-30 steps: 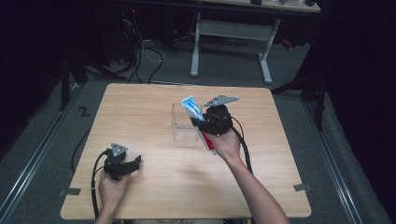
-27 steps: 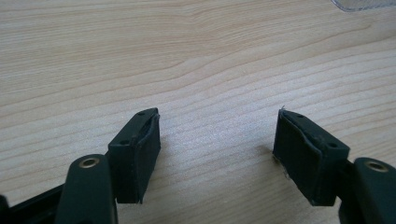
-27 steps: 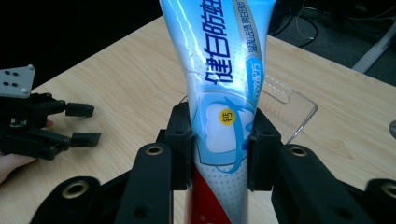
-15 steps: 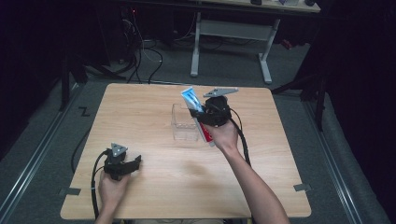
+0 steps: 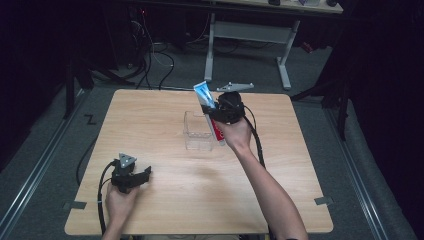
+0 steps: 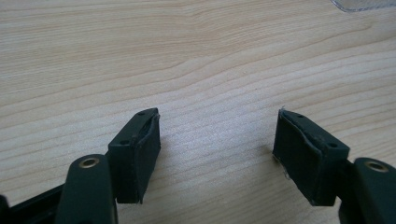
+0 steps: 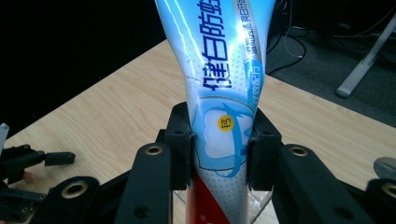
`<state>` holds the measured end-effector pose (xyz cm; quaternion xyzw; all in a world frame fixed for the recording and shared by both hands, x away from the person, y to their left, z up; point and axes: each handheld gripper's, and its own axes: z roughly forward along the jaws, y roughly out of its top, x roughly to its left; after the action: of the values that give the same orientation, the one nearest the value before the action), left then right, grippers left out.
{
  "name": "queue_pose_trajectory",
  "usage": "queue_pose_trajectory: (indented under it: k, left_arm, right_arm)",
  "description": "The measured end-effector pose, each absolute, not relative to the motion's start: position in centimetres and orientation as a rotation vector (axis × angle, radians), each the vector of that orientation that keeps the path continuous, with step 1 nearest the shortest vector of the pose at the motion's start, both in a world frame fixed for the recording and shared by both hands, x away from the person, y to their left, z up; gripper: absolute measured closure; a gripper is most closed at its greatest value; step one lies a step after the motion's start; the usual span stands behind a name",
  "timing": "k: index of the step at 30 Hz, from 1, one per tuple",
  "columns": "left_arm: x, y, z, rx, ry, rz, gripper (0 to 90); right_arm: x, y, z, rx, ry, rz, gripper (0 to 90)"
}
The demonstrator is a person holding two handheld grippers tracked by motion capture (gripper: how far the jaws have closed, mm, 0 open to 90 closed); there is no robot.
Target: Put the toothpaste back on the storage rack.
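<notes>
My right gripper (image 5: 214, 111) is shut on a blue, white and red toothpaste tube (image 5: 209, 112), held up steeply above the table's middle. In the right gripper view the tube (image 7: 219, 93) stands between both pads, its flat crimped end up and its red part down. Just left of and below the tube stands a clear plastic box (image 5: 197, 131). My left gripper (image 5: 142, 176) rests on the table near the front left corner, jaws open with nothing between them; its view shows both pads (image 6: 140, 154) lying apart on bare wood.
The wooden table (image 5: 165, 205) has dark floor around it. A white table frame (image 5: 250, 35) and cables (image 5: 160, 55) lie beyond the far edge. A corner of the clear box (image 6: 362, 4) shows at the top right of the left gripper view.
The right gripper has carried the toothpaste tube up and away toward the table's far side, tilting it more upright. The left gripper has stayed put.
</notes>
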<state>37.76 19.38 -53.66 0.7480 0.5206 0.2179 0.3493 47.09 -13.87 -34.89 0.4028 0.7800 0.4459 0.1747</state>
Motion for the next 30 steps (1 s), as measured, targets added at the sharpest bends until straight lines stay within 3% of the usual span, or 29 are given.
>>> queue_pose_trajectory:
  k: [30]
  left_arm:
    - [37.8,19.4,-53.6,1.941,1.347,0.564,32.1]
  right_arm:
    - [51.2,-12.0,-34.6,1.170,2.145,1.357,67.2]
